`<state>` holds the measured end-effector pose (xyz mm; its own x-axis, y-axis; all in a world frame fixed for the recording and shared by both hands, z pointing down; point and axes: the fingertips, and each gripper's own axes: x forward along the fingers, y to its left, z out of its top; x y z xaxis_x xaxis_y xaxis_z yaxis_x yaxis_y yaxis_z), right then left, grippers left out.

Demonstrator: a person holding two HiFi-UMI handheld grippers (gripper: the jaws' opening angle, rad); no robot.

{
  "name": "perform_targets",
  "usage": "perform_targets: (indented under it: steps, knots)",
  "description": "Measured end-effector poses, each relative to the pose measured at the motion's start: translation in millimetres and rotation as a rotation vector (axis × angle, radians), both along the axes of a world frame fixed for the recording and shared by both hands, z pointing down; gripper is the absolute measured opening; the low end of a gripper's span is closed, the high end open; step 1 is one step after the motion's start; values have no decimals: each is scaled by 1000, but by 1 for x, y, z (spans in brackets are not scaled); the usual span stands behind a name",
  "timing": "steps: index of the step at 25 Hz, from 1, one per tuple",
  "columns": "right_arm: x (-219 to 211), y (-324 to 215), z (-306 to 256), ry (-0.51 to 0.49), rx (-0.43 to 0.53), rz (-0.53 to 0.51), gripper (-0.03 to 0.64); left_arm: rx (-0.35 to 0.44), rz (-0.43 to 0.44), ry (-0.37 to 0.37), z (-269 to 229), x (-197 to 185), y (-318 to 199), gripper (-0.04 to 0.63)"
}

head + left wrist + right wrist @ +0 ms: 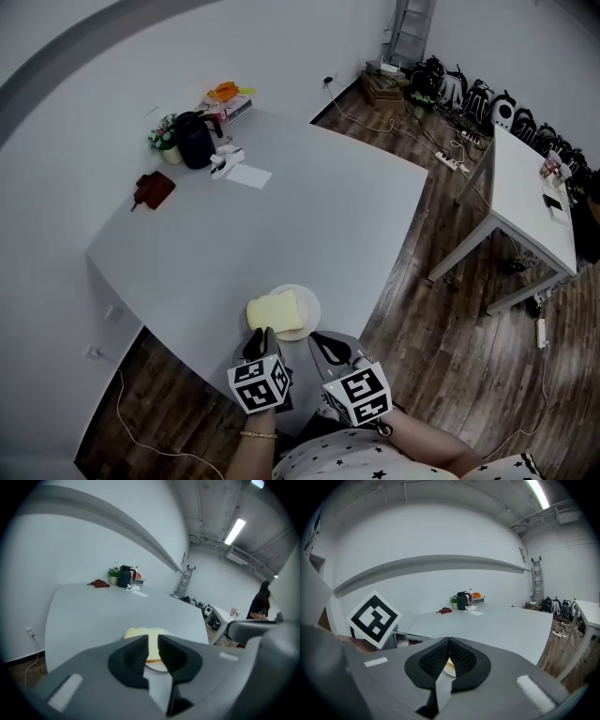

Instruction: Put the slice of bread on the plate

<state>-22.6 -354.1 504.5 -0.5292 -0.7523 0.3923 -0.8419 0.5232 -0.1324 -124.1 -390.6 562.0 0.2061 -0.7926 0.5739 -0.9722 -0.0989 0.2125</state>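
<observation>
A pale yellow slice of bread (277, 312) lies flat on a small white plate (313, 306) near the grey table's near edge. My left gripper (262, 339) hovers just behind the slice, its jaws a narrow gap apart with nothing between them. In the left gripper view the bread (140, 633) and plate (157, 666) show beyond that gripper (152, 644), through the gap. My right gripper (330, 349) sits to the right of the left one, behind the plate. In the right gripper view that gripper (449, 641) has its pads meeting at the tips, with a sliver of the plate (450, 667) below them.
At the table's far corner stand a black kettle (195, 139), a small plant (164, 134), a dark red pouch (155, 189), a sheet of paper (248, 175) and stacked books (228, 98). A second white table (530, 197) stands to the right over wooden floor with cables. A person (260, 604) stands far off.
</observation>
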Motion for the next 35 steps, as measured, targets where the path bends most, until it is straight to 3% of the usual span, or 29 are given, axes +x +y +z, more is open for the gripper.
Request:
perform_targets:
  steps: [2, 7, 15, 35]
  knots:
    - [1, 5, -2, -9, -5, -2, 0, 42, -14, -2, -18, 2, 12, 9]
    - [-3, 19, -3, -22, -7, -27, 0, 94, 3, 17, -47, 10, 35, 8]
    - [-5, 24, -10, -28, -6, -27, -2, 144, 39, -11, -65, 16, 49, 8]
    - [2, 26, -14, -31, -2, -9, -2, 160, 53, -21, -71, 20, 54, 8]
